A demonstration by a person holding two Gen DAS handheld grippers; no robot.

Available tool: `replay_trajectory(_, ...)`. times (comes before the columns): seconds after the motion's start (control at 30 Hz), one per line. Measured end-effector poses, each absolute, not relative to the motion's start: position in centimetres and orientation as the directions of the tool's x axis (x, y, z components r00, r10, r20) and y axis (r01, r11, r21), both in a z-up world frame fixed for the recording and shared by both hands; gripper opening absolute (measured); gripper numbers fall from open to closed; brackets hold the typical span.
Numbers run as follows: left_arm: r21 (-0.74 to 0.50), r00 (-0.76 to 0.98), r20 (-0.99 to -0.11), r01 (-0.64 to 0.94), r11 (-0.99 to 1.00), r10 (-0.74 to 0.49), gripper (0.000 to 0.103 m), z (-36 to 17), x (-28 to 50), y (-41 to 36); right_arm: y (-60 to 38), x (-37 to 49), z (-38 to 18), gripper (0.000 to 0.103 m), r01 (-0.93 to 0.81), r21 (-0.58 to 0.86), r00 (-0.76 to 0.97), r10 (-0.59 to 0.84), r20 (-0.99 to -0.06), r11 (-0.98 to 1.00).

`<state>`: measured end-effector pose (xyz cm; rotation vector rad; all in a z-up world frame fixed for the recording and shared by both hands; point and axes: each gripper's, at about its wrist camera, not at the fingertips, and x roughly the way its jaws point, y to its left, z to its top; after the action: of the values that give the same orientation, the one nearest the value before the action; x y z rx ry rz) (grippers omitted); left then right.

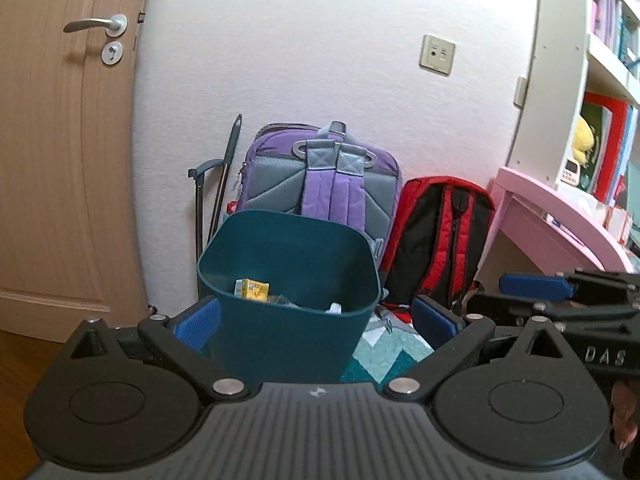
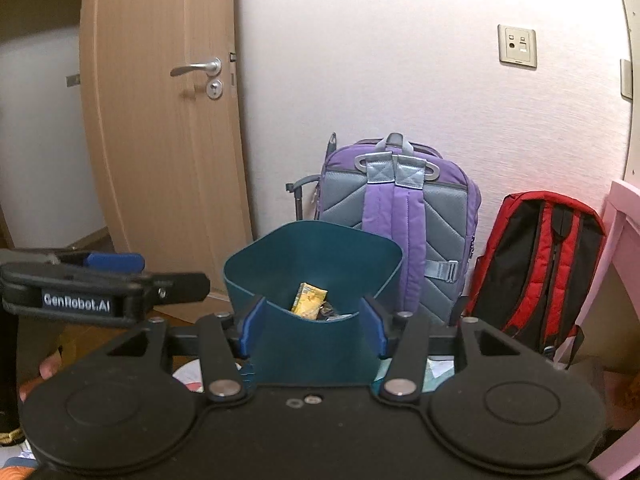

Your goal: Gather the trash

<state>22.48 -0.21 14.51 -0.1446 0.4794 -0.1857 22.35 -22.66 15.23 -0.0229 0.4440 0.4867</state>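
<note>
Right wrist view shows the teal bin (image 2: 316, 280) between the spread jaws of the right hand-held gripper (image 2: 314, 330); the left hand-held gripper (image 1: 316, 320) is open too. A careless push could tip the bin, spilling the yellow carton (image 2: 310, 298).

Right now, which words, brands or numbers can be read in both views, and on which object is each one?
"GenRobot.AI": on the side of the left gripper.
"DAS": on the side of the right gripper; more letters may be cut off.
Yellow carton in the teal bin: print too small to read.
Book spines on the shelf: blurred.
</note>
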Motion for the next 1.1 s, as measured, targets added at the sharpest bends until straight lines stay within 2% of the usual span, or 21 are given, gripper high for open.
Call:
replay_trajectory(0.53, -0.124, 0.867, -0.466, 0.134, 0.983, -0.177, 0.102, 13.1, 17.3, -2.0, -23.6, 17.5, 14.0, 0.052, -0.477, 0.135, 0.788, 0.490, -0.372, 0.869)
replay_trajectory(1.1, -0.100, 0.904, -0.406, 0.103, 0.990, -0.135, 0.102, 13.9, 15.3, -2.3, -24.0, 15.7, 14.0, 0.052, -0.506, 0.135, 0.783, 0.519, -0.342, 0.852)
